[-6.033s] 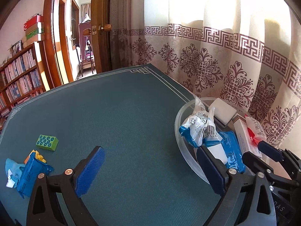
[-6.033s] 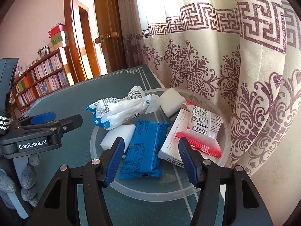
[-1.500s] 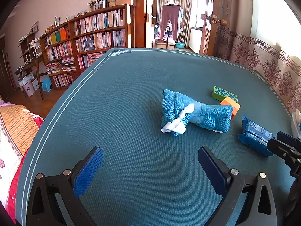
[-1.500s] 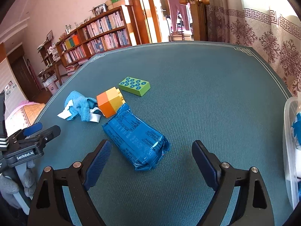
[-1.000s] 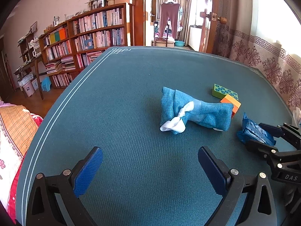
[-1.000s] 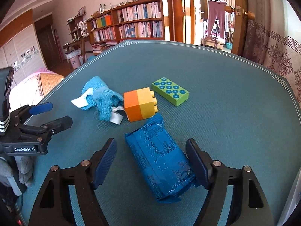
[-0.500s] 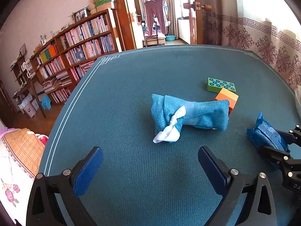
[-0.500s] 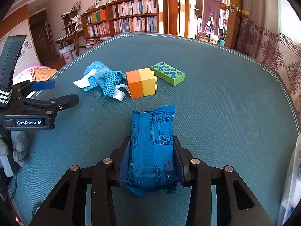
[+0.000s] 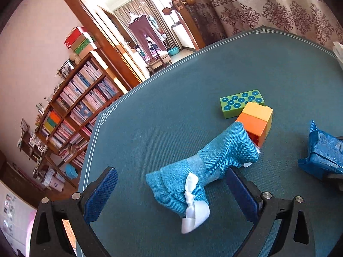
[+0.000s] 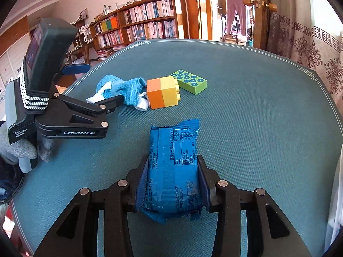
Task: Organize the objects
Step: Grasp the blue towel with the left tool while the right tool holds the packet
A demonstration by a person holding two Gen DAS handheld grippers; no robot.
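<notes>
My right gripper (image 10: 172, 175) is shut on a blue snack packet (image 10: 173, 167), its pads pressed against both long sides; the packet (image 9: 323, 152) also shows at the right edge of the left wrist view. My left gripper (image 9: 169, 192) stands open around the near end of a blue cloth pouch (image 9: 203, 167) tied with a white ribbon, its pads apart from it. From the right wrist view, the left gripper (image 10: 96, 87) hangs beside that pouch (image 10: 122, 87). An orange-and-yellow block (image 10: 163, 93) and a green studded brick (image 10: 189, 81) lie just beyond.
Everything lies on a round table with a teal cloth (image 10: 246, 111). A clear container's rim (image 10: 335, 203) shows at the right edge. A gloved hand (image 10: 23, 147) holds the left gripper. Bookshelves (image 10: 145, 23), a doorway and a patterned curtain (image 9: 278, 10) stand behind the table.
My right gripper has closed on the blue packet, which was lying between open jaws a second ago. The left gripper has rolled and moved in over the blue pouch.
</notes>
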